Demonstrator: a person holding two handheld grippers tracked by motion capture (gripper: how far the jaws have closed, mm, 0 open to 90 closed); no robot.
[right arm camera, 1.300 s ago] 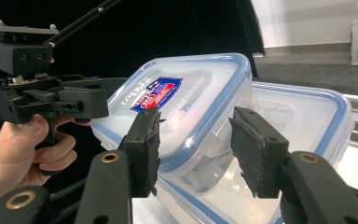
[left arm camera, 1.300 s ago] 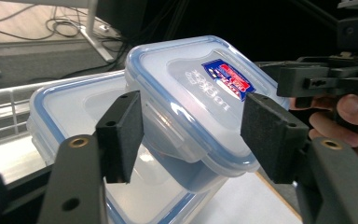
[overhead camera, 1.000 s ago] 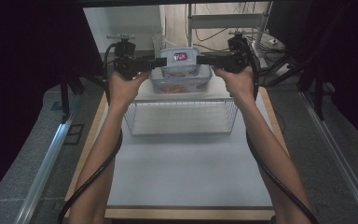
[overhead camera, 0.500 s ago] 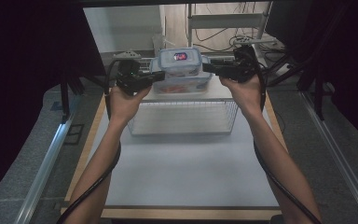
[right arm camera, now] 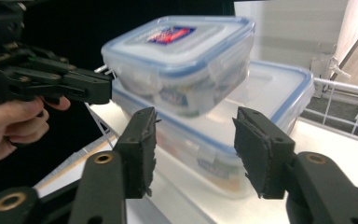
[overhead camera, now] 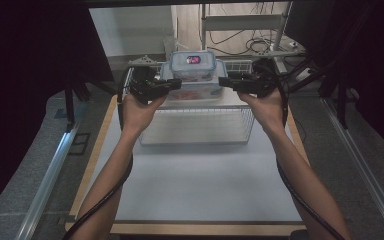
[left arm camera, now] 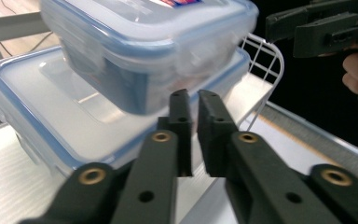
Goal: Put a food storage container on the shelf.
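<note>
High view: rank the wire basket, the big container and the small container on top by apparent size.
1. Wire basket, widest.
2. Big container, partly hidden by the grippers.
3. Small container, stacked on the big one.

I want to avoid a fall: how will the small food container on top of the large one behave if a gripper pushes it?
The small food container sits tilted on the large container's smooth lid, so it would probably slide easily. It looks like stiff plastic and should keep its shape. Perched high on the wire rack, it might tip off.
</note>
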